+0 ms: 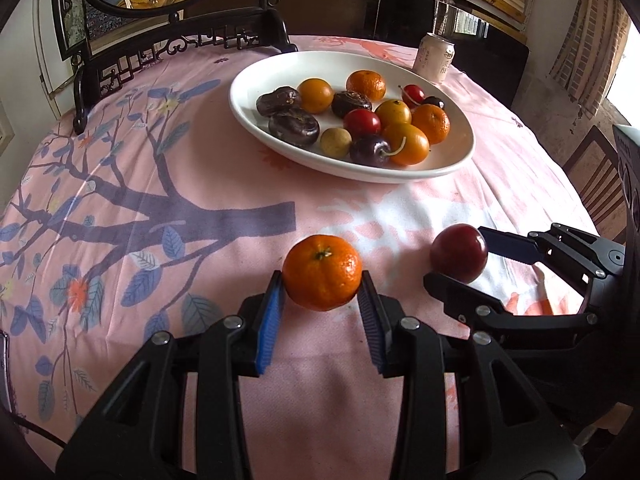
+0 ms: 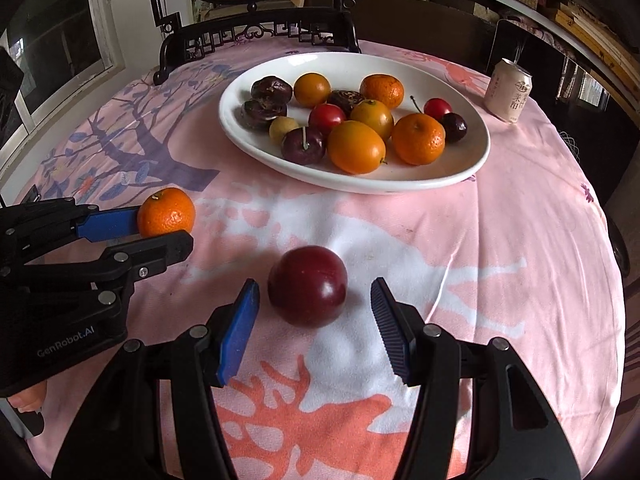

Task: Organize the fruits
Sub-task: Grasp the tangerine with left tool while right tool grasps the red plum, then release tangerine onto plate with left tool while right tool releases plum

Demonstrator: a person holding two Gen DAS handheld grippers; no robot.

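Now | left gripper (image 1: 322, 286) clamps mandarin (image 1: 322, 272), stem up | right gripper (image 2: 314, 300) spread around plum (image 2: 307, 291)

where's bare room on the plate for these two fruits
Free: the plate's near right rim beside the mandarin, and its far left rim behind the dark fruits. The middle is crowded. Cloth between plate and plum is bare.

The plate (image 2: 240, 136) carries thirteen fruits: three mandarins, three kumquats, three chestnuts, three cherries, one longan (image 2: 283, 129). At its 6 o'clock lie one mandarin (image 2: 166, 212) and one plum (image 2: 307, 291). One can (image 2: 507, 91) stands at 2 o'clock.
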